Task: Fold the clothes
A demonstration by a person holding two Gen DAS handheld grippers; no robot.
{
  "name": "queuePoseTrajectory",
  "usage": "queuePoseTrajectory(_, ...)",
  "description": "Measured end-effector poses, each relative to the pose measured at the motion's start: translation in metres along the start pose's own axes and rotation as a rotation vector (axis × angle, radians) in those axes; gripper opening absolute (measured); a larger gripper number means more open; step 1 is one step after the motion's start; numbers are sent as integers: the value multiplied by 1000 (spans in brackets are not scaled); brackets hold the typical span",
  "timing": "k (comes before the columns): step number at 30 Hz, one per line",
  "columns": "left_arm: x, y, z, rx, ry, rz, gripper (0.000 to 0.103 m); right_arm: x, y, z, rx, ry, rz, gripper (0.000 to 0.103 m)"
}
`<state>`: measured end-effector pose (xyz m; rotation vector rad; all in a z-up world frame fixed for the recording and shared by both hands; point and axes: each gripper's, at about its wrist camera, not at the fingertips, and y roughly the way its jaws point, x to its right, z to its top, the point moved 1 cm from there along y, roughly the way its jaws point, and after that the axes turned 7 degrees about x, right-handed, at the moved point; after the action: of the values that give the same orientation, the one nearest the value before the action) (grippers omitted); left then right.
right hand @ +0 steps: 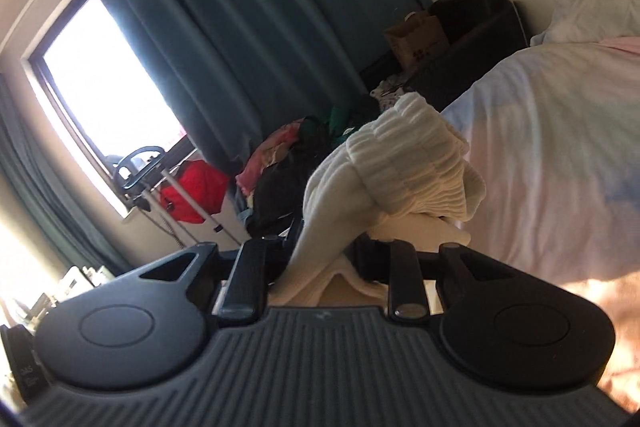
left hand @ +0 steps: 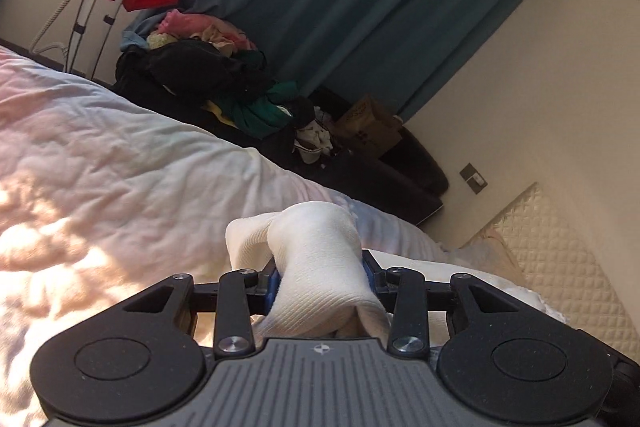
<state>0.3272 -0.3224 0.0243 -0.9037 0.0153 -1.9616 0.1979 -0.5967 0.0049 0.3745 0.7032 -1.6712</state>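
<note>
Fingers of both grippers clamp a white sock [left hand: 316, 267], lengthwise away from camera.

Each tool [left hand: 320, 277] [right hand: 320, 259] is black-linked, silver-screwed, with a ribbed grey base.

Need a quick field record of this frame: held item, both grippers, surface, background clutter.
held item: white ribbed sock, bunched, lifted above the bed
left gripper: shut on the sock, fabric draped over the fingers
right gripper: shut on white ribbed fabric, cuff bunched above the fingers; cannot tell if it is the same sock
surface: bed with pale duvet, rumpled
background: clothes pile on a dark sofa, teal curtain, paper bag
</note>
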Motion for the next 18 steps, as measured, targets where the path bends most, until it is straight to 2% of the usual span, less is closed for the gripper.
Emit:
queuePoseTrajectory(2, 1, 35, -8, -27, 28, 1, 40, 19, 17, 10, 24, -3, -29, 27)
queuePoseTrajectory(6, -11, 81, -35, -103, 102, 10, 40, 66, 44, -17, 24, 45, -85, 27)
queuePoseTrajectory(8, -18, 93, -45, -137, 169, -14, 40, 88, 52, -37, -2, 71, -117, 27)
queuePoseTrajectory(11, -25, 90, -56, -150, 254, -61, 41, 109, 49, -60, -20, 96, -125, 27)
queuePoseTrajectory(14, -39, 81, -72, -172, 286, -72, 42, 114, 36, -80, -26, 113, -137, 27)
queuePoseTrajectory(18, -64, 68, -102, -200, 326, -34, 50, 113, 22, -113, -72, 122, -193, 28)
